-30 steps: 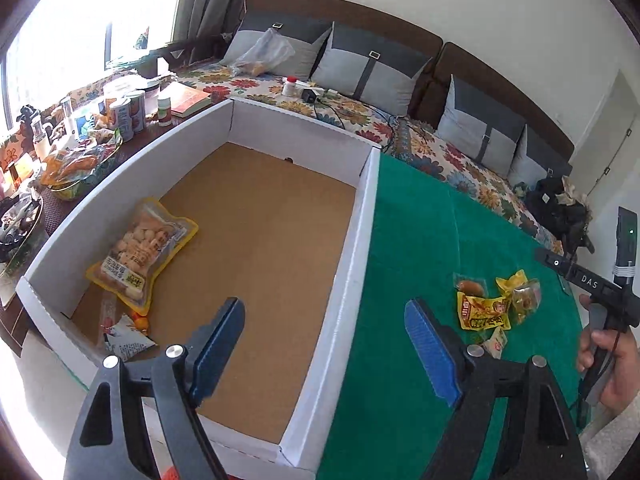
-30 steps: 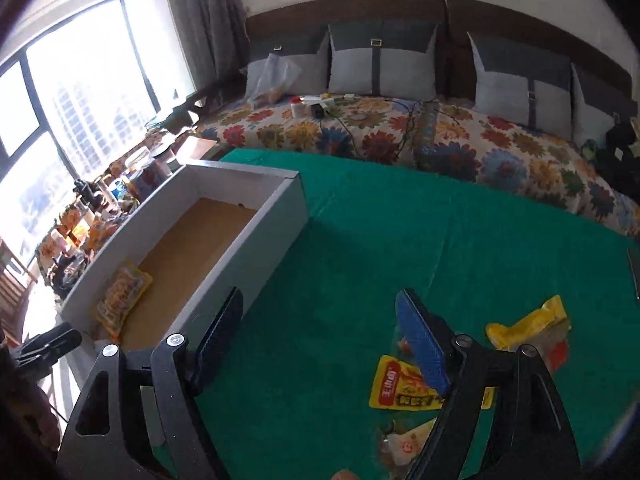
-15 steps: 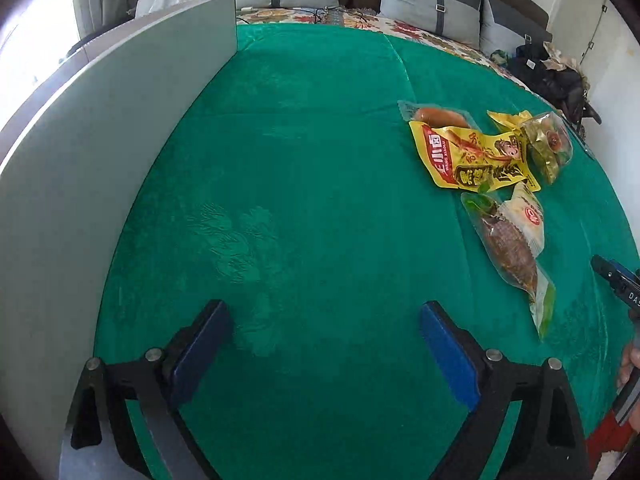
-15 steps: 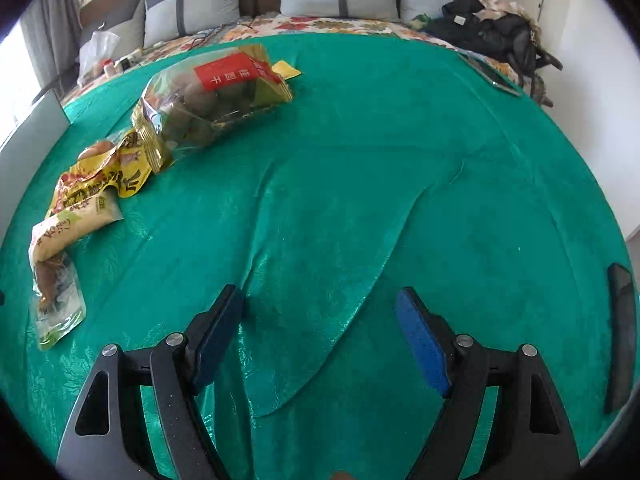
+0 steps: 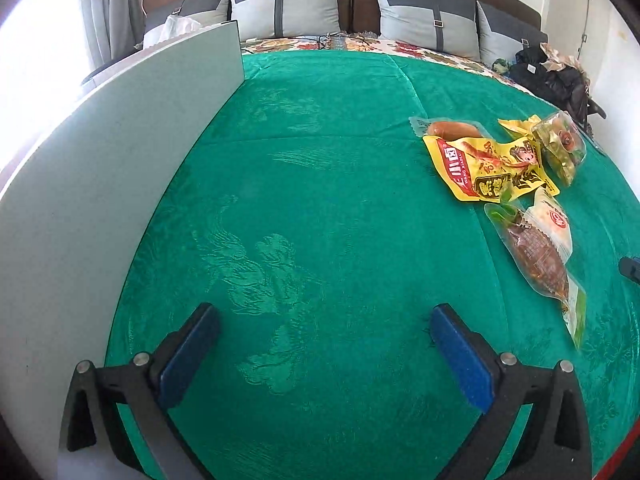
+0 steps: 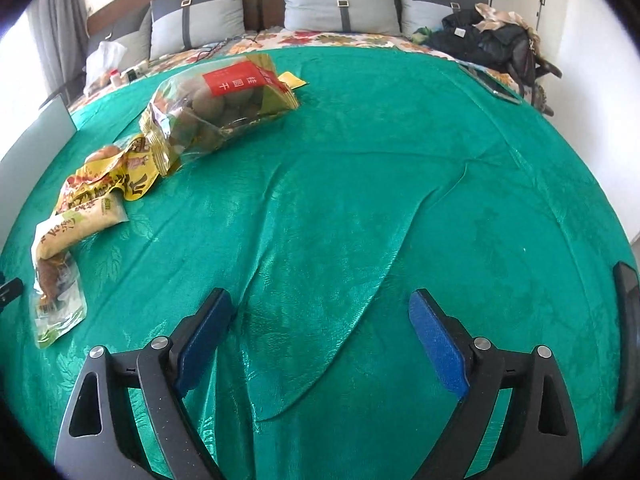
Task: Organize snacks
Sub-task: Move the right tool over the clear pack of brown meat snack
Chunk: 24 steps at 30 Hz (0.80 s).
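Green cloth (image 5: 320, 208): covering the table under both tools, lying wrinkled in the right wrist view.
Left gripper (image 5: 324, 326): hovering low over bare cloth, blue pads standing wide apart, nothing between them.
Right gripper (image 6: 320, 310): hovering over a fold in the cloth, pads likewise spread, holding nothing.
White box (image 5: 100, 168): standing just beside the left gripper, its outer wall running away along the left edge.
Brown vacuum pack (image 5: 538, 260): lying nearest of the snacks, ahead and right of the left gripper, touching a pale pouch (image 5: 554, 222).
Yellow packet (image 5: 488, 168): lying beyond those, overlapping a clear-wrapped sausage (image 5: 448, 128).
Clear bag with red label (image 6: 224, 100): lying farthest, touching the yellow packet, round brown pieces showing inside.
Sofa cushions (image 6: 340, 4): lining the far wall behind the table.
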{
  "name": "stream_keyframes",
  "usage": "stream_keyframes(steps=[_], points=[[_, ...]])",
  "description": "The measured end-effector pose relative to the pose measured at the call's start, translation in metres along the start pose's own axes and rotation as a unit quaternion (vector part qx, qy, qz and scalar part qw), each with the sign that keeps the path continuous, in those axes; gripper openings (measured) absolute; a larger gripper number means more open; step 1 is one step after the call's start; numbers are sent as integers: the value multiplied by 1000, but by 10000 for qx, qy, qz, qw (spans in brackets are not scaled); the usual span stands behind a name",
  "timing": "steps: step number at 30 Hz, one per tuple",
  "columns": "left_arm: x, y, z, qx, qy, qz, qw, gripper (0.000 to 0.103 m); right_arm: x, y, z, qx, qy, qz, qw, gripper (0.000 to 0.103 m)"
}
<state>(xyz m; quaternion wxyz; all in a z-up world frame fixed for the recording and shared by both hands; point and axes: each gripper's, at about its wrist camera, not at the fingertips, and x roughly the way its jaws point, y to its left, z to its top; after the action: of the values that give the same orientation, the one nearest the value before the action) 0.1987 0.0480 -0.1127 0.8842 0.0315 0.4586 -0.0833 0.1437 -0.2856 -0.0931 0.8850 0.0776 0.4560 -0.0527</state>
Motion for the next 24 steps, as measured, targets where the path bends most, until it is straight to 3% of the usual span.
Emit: stream_keyframes(steps=[3,5,7,10,12,14,17,18,21,24], points=[[1,-1,0,2,-2,3,10000,103,-10,38,-1,-292,44,1385,9899,90],[1,-1,1,2,-2,1,10000,103,0,79,3,-764,403,1830,9793,90],[-1,1,0,3,-3,-7,10000,103,16,121,8,-1323,732,1981,9685,86],[-1,1,0,4,-6,-13,10000,103,33,178,15,-2250,802,1599,9578,76],[-1,1,0,6,-10,-19,10000,103,41,198,24,-2376,806,1466,9568,67],[-2,2,-1,6,-13,-18,10000,103,44,207,26,-2546,916,1506,9508,66],[-2,2,-1,6,-17,-25,10000,103,31,200,14,-3310,1110,1576,9237,65],[-2,2,-1,5,-17,-24,10000,103,25,189,8,-3433,1130,1533,9197,65],[-2,2,-1,6,-17,-17,10000,103,10,141,-11,-3552,929,1052,9242,66],[-2,2,-1,6,-17,-17,10000,103,1,92,-18,-3204,543,662,9434,72]])
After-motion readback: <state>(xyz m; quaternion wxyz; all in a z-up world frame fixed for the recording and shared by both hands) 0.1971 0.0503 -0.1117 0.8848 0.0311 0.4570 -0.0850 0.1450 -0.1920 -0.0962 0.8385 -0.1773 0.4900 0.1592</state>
